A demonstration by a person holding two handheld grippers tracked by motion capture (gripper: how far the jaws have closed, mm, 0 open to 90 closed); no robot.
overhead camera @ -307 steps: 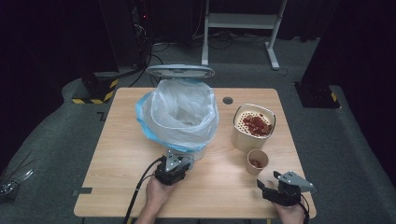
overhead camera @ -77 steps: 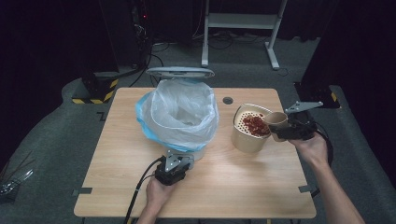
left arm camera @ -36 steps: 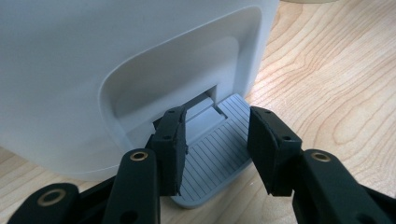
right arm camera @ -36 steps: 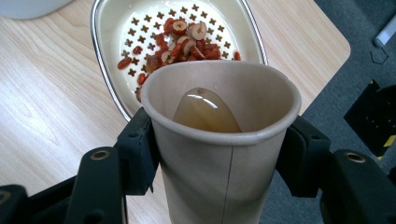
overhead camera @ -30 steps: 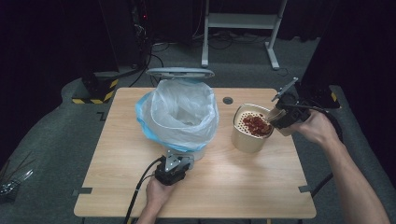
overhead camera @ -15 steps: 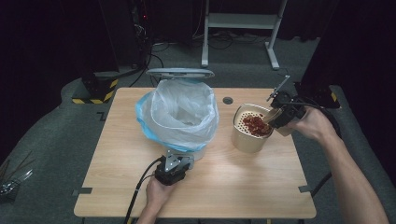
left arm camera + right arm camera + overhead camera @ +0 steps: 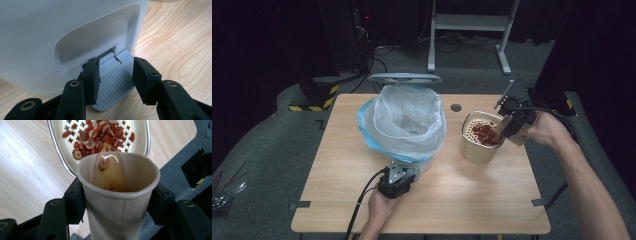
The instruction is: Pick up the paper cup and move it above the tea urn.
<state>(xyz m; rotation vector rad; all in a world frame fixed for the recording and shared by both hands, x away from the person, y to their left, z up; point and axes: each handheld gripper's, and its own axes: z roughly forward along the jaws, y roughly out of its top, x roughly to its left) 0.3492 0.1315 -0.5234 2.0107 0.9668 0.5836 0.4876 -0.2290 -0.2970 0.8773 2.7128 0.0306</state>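
Tipping 1 paper cup (image 7: 117, 202) — R gripper (image 7: 117, 205) clamped — over 1 strainer (image 7: 482, 137).

A paper cup (image 7: 117, 195) is tipped forward over a cream strainer tub (image 7: 476, 148), its mouth above the tub's perforated tray. Liquid and a few nut slices run along the cup's inner wall. Red berries and nut slices (image 7: 100, 135) lie heaped on the tray. The tub stands right of a bag-lined pedal bin (image 7: 404, 125).

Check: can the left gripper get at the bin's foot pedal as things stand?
Probably yes: the left gripper sits open right over the grey pedal at the bin base, nothing between them.
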